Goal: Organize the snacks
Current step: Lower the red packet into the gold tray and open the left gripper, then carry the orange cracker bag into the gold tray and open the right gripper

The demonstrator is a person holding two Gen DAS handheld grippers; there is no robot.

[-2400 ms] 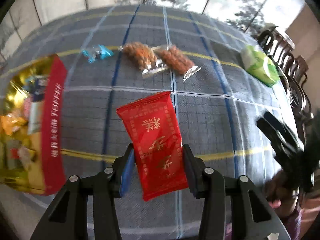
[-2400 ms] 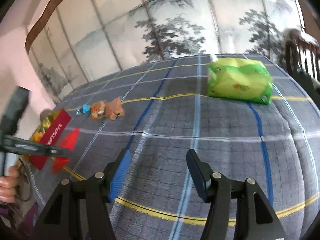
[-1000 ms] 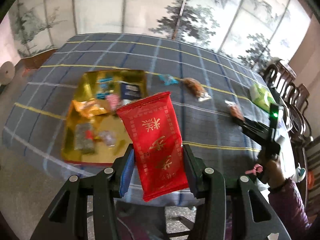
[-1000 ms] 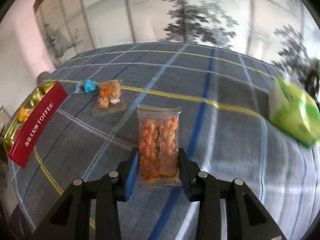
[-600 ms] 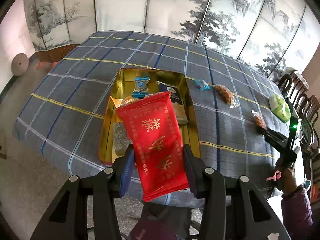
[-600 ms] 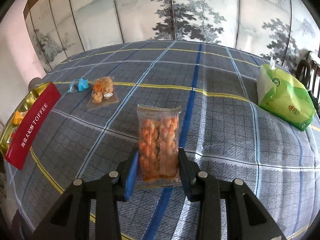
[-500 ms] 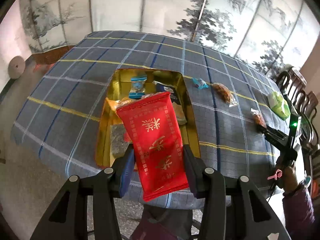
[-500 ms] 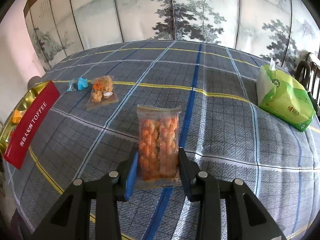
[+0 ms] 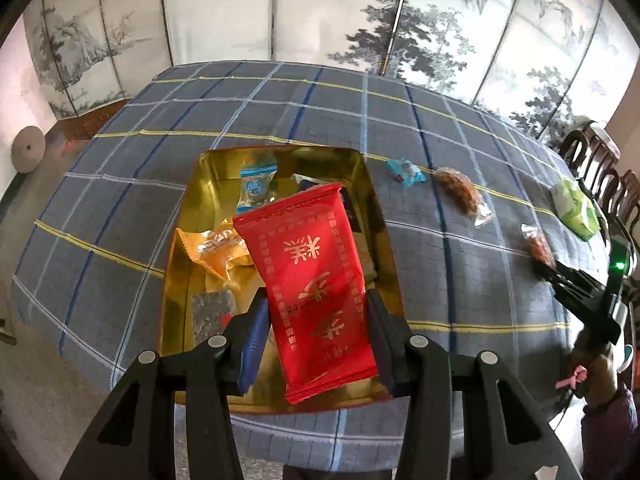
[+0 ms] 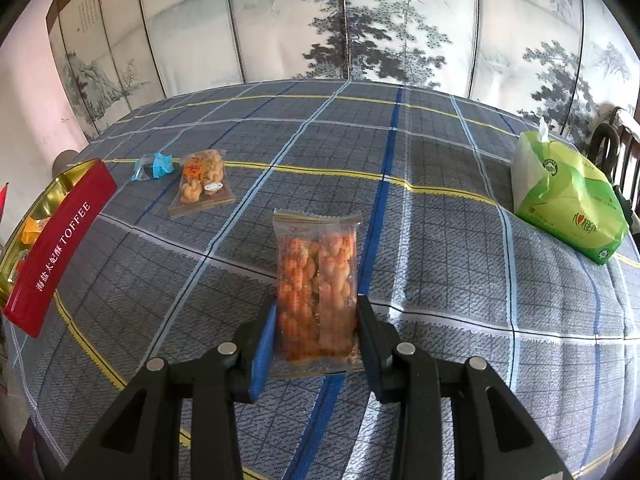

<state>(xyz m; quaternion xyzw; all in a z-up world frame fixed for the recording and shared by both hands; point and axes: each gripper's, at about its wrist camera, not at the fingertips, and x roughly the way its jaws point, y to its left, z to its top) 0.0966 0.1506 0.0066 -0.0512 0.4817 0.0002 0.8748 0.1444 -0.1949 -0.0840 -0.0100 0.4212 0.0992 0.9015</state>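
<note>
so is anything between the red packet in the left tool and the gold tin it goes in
Nothing visible blocks it. The red packet hangs in the left tool above the open gold tin, which has no lid on. Snacks already lie inside, such as the orange packet, so it would land partly on those.

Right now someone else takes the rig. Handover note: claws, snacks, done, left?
Left claw: shut on the red packet, held over the open gold tin.
Right claw: shut on the clear packet of orange snacks, held above the plaid tablecloth, well away from the tin.
Done: several snacks already lie in the tin, among them an orange packet and a blue-and-white one.
Left: drop the red packet in, carry the clear packet over, then collect the second clear snack packet and the blue candy lying beside the tin.
The green tissue pack is not a snack.
</note>
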